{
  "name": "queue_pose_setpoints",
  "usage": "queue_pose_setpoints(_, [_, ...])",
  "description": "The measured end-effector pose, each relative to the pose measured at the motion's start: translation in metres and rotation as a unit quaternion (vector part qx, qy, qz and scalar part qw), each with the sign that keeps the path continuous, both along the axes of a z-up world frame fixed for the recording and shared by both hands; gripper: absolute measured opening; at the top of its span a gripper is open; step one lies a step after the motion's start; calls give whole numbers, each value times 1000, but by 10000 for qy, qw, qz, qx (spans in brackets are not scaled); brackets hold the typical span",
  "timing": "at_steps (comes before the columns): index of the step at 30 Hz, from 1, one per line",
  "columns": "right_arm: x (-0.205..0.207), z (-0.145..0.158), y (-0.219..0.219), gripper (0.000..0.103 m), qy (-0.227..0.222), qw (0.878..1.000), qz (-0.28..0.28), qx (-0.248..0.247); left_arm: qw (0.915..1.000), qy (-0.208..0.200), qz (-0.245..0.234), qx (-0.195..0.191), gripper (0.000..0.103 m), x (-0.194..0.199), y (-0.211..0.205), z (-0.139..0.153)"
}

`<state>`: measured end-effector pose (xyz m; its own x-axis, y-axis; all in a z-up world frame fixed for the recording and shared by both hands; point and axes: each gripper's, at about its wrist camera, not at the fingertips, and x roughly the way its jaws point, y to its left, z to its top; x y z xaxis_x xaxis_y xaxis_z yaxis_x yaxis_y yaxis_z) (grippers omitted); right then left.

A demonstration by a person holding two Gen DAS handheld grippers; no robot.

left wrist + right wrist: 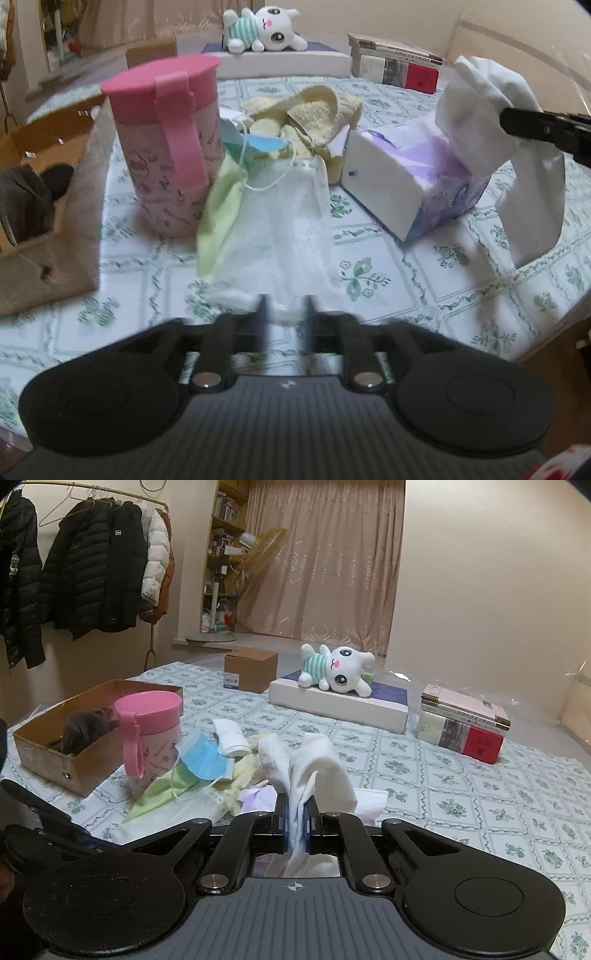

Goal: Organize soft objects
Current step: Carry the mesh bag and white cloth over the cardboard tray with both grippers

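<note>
My right claw (295, 830) is clamped on a white cloth sock (317, 771), held up above the purple tissue box (417, 184). My left claw (286, 314) stands partly apart over the near edge of a clear white gauze cloth (284, 225); nothing is gripped between its fingers. That cloth lies on the floral-patterned bench (461, 288) beside a light green cloth (218, 206), a blue face mask (205, 757) and a yellow towel (310, 114). A pink-lidded round canister (166, 140) stands just left of the pile. A brown cardboard box (92, 753) left of it holds a dark garment (83, 727)
</note>
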<state>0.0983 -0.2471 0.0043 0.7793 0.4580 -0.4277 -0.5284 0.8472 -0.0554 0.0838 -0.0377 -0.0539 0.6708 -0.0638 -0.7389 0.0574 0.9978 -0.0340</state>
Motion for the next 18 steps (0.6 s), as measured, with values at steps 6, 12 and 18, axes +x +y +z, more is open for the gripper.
queue_pose_setpoints(6, [0, 1, 4, 7, 20, 10000, 14, -11, 9990, -336, -206, 218, 67, 18, -9, 2])
queue_pose_setpoints(12, [4, -3, 5, 7, 63, 10000, -23, -35, 9981, -254, -391, 407, 67, 49, -18, -12])
queue_pose_setpoints(18, [8, -6, 6, 7, 127, 9999, -20, -10, 9982, -140, -378, 452, 44, 65, -16, -23])
